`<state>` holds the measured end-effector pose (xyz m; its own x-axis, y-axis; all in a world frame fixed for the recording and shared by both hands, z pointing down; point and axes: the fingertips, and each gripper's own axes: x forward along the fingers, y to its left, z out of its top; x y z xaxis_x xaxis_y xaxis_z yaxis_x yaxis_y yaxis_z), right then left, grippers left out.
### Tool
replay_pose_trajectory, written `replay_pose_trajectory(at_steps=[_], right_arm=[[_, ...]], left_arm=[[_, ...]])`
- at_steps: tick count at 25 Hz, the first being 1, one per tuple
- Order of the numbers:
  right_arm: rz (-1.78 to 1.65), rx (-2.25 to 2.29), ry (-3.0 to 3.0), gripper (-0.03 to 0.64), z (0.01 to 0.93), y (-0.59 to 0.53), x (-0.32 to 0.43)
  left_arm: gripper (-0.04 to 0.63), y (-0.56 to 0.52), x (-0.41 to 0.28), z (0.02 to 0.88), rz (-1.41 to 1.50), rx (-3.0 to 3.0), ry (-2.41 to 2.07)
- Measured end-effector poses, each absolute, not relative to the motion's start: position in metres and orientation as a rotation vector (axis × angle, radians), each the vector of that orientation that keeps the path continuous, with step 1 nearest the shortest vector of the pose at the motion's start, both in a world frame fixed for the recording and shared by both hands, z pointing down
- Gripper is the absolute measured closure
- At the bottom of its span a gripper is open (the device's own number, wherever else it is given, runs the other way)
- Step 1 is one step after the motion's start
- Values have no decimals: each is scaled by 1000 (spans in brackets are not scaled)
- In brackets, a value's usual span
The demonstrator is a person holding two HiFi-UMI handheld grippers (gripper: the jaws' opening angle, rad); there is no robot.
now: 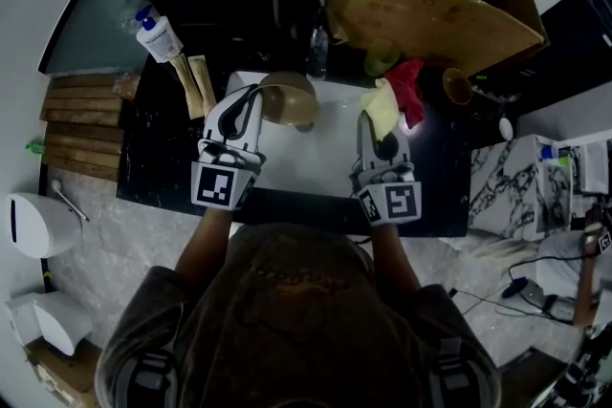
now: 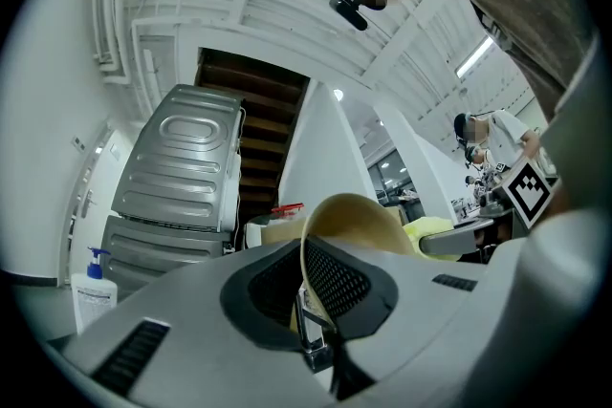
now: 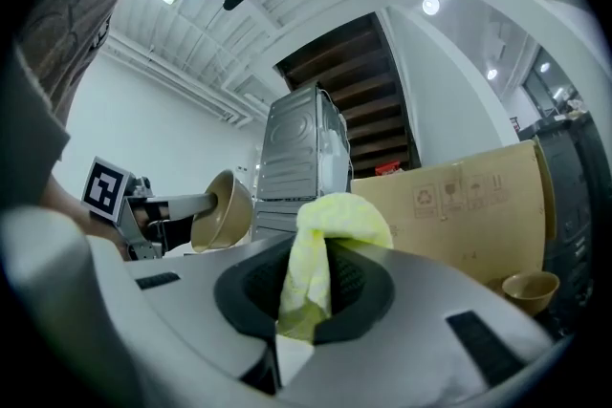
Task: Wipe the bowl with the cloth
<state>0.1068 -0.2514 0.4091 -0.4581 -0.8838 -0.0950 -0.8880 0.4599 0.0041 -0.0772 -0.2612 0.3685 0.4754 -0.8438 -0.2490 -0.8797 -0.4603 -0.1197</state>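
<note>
The left gripper [image 2: 311, 301] clamps the bowl [image 2: 359, 220] by its rim; the right gripper [image 3: 304, 287] clamps the yellow cloth [image 3: 330, 225]; bowl and cloth are apart. Wiping seems not yet begun; next, the cloth must be brought into the bowl.

The left gripper [image 1: 253, 100] and right gripper [image 1: 375, 124] are light grey with black mesh pads [image 2: 335, 277]. Each has a black-and-white marker cube [image 1: 222, 184] at 6 o'clock. The shirt [image 1: 287, 311] is dark and short-sleeved.

Bowl [image 1: 287, 98]: looking smooth, faintly glossy. Cloth [image 1: 381, 110]: looking soft, nubbly fabric. Box [image 1: 430, 5], upper right: looking matt cardboard.
</note>
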Motion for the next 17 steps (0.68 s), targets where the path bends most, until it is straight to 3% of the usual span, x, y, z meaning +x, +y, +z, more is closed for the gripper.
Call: replay_pose_trajectory(at_steps=[17], right_arm=[[134, -1284, 2858, 598, 390, -236, 79]], left_arm=[[574, -257, -63, 364, 190, -2566, 1475]])
